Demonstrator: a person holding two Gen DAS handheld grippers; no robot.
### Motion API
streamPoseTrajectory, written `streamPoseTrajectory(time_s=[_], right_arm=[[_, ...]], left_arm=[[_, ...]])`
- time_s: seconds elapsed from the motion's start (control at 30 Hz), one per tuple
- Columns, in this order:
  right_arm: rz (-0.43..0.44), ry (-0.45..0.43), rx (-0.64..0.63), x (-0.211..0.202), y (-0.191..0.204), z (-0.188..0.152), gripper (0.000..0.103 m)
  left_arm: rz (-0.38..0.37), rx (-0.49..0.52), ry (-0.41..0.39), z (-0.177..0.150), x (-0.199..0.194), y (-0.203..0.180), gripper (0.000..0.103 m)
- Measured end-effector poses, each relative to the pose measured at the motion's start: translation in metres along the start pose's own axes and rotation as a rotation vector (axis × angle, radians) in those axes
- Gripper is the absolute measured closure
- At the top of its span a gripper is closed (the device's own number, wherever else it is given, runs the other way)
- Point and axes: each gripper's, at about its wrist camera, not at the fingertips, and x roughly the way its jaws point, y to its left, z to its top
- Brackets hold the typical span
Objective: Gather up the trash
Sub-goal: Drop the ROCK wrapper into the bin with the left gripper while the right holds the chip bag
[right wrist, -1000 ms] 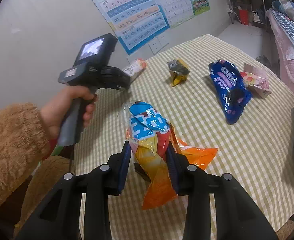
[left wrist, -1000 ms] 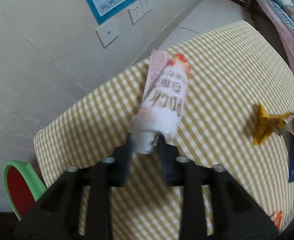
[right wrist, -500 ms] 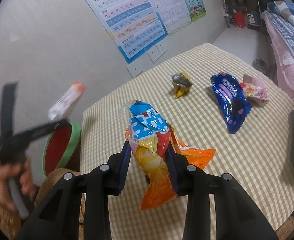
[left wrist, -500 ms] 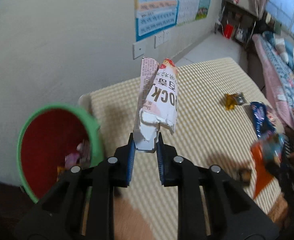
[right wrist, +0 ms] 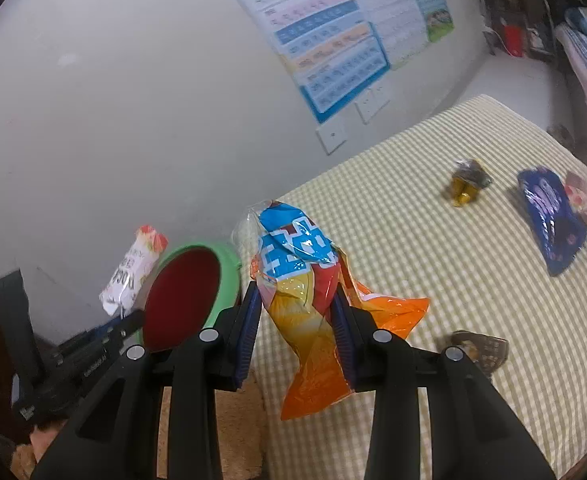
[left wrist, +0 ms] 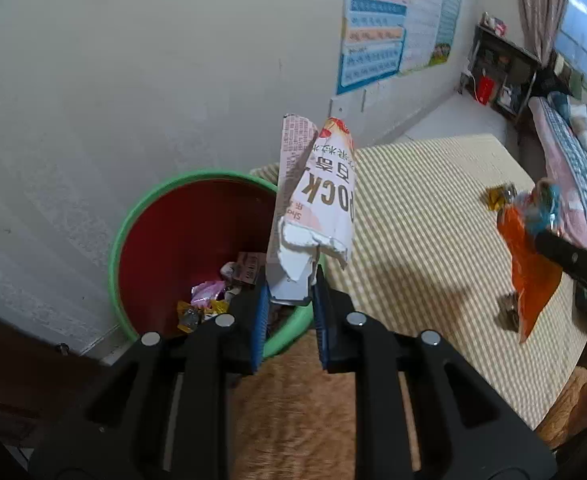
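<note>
Above the bin [left wrist: 133, 216], left jaws clamp a white wrapper [left wrist: 317, 208]; right jaws clamp an orange bag [right wrist: 313, 320].

**Readable lettering: one box only**

The white and pink snack box [left wrist: 317, 208], seen from the left wrist, carries large brown letters "POCK", upside down in the picture, with the rest of the word folded out of sight. Above them run a few large brown Chinese characters, also inverted. Its side flap bears dense small print and a fragment "Sha", too fine to read further.

The wall chart [right wrist: 333, 36] shows coloured rows of small writing, blurred beyond reading. The print on the blue packet [right wrist: 551, 220] on the tabletop is smeared and illegible, as are the white block shapes on the blue and orange chip bag [right wrist: 301, 276].
</note>
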Motion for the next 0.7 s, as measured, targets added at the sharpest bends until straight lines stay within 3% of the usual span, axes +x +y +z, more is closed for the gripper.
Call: streamPoseTrajectory(time_s=[0.1, 0.7], right_arm=[[-0.031, -0.012, -0.034, -0.004, 0.010, 0.001, 0.069], [-0.111, -0.046, -0.171, -0.015, 0.027, -0.008, 0.069]], left_arm=[[-0.003, -0.042, -0.027, 0.003, -0.006, 0.012, 0.084], [0.009, -0.026, -0.072, -0.002, -0.015, 0.012, 0.083]])
